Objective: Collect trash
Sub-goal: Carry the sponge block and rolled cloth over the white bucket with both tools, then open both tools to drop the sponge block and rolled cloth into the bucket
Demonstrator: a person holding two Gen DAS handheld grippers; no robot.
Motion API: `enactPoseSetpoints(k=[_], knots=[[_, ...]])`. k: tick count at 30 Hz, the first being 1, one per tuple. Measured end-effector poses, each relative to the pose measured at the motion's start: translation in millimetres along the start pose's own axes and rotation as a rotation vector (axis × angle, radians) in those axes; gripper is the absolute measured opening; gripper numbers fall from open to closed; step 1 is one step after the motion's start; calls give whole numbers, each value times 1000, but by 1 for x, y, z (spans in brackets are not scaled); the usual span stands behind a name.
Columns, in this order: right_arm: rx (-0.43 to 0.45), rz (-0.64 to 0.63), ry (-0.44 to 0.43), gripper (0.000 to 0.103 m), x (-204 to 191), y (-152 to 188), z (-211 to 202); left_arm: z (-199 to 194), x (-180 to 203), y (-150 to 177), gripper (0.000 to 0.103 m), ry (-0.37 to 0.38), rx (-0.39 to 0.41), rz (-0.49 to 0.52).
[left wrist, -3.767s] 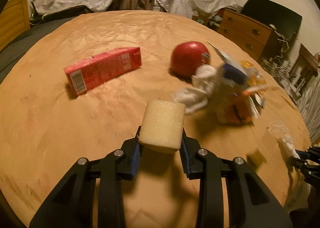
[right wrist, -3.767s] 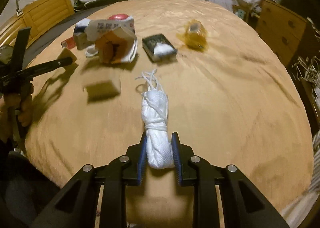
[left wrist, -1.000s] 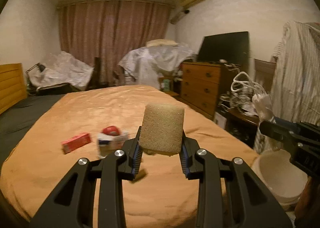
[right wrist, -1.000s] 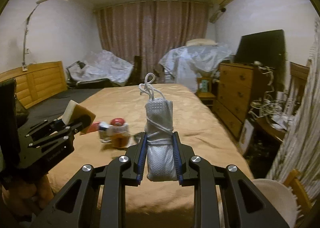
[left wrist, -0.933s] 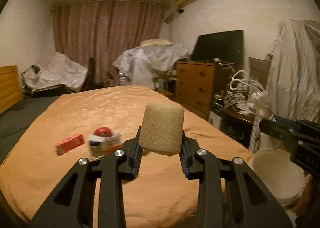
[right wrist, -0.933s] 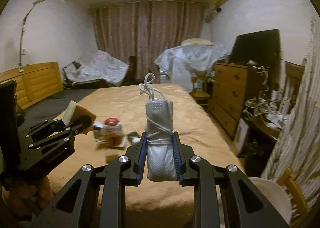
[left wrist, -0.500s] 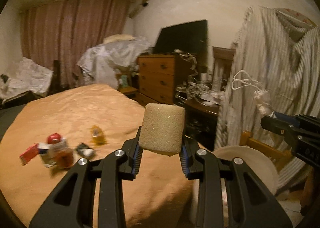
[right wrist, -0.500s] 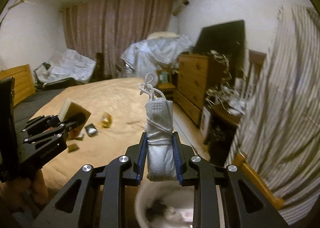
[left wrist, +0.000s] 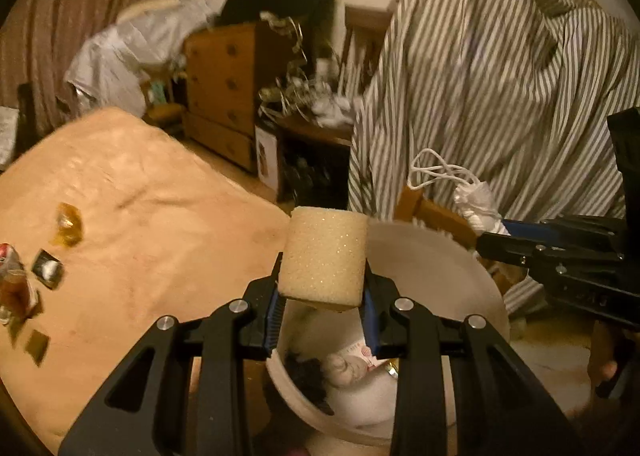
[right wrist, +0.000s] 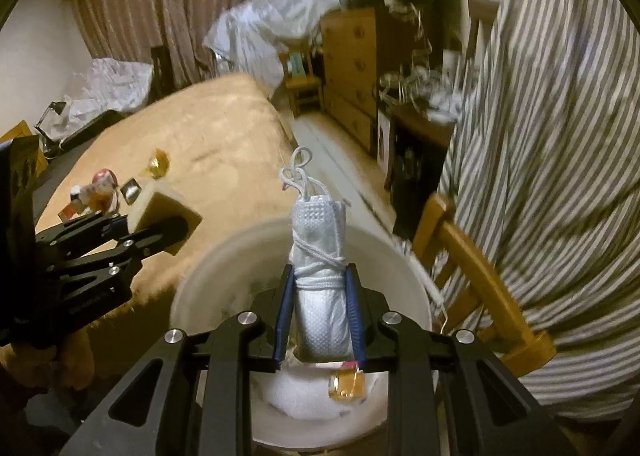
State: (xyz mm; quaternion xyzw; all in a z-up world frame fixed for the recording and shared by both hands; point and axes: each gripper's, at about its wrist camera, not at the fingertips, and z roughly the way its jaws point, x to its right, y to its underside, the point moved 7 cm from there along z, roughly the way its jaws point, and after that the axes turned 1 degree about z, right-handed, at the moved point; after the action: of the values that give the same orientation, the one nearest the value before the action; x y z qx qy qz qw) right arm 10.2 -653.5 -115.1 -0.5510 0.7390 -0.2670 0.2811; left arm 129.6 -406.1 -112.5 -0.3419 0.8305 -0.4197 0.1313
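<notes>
Sponge (left wrist: 323, 258) clamped in left gripper (left wrist: 323, 306), rolled mask (right wrist: 320, 296) in right gripper (right wrist: 319, 320) — above white bin (right wrist: 208, 276).

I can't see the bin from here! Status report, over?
Left hand-held gripper shut on sponge. Right hand-held gripper shut on rolled mask. Both over white bin, trash already inside. Nothing blocking drop.

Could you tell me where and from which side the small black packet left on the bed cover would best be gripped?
The black packet seems to lie flat on the bed cover, so I would come from above and pinch across its two long edges, tips pressing slightly into the soft cover. The yellow wrapper lies apart, so there is probably room.
</notes>
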Motion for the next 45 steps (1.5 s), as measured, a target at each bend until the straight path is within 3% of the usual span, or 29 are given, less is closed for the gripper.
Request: enactPoseSetpoints(k=[3,14,45], knots=[[-44,19,-6,26,0,8,18,23,3,5,31,25,-62,-9],[-91,62,-8,26,-3,25,37,44,14,9,31,22,-107,22],[-89,71,-13,26,-8,24,41,51,20,12,31,17,-117,17]])
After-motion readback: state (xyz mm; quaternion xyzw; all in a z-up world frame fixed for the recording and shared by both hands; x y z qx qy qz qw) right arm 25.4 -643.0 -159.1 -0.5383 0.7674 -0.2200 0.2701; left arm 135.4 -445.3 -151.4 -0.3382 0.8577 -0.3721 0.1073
